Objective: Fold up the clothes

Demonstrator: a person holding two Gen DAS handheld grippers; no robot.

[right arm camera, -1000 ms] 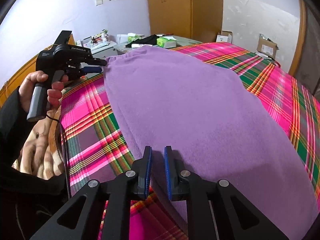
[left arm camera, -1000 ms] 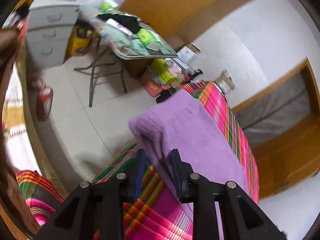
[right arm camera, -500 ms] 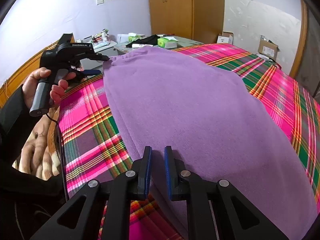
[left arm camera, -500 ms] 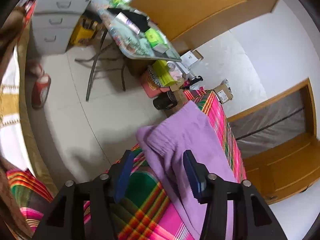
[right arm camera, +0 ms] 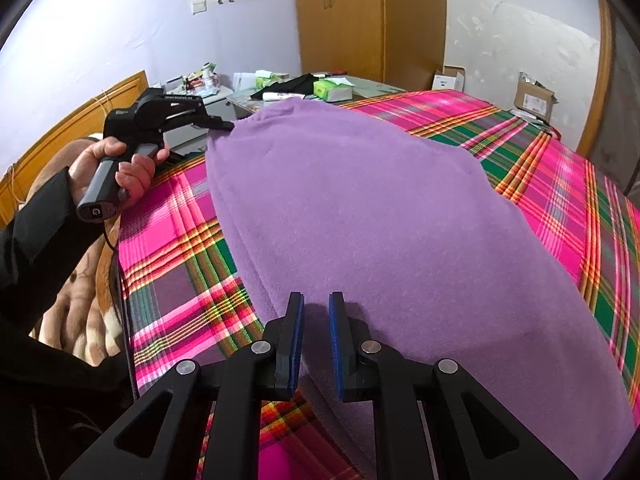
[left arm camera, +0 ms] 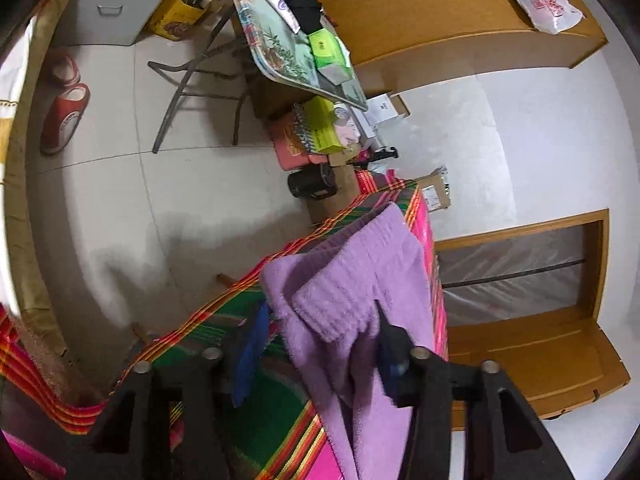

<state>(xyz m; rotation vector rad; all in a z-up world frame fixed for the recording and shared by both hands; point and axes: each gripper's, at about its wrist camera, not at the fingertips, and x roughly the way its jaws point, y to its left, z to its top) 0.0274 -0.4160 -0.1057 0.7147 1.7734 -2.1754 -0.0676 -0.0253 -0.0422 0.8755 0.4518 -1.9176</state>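
A purple garment point(right arm camera: 380, 216) lay flat on the bed point(right arm camera: 168, 200). Left gripper point(left arm camera: 320, 332) jaws spread around its ribbed corner; right gripper point(right arm camera: 316, 320) jaws slightly parted at the near edge, awaiting pinches.

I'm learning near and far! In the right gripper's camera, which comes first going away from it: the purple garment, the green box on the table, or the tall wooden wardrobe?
From the right gripper:
1. Purple garment, right at the fingertips on the bed.
2. Green box, on the table beyond the bed.
3. Wooden wardrobe, against the back wall.
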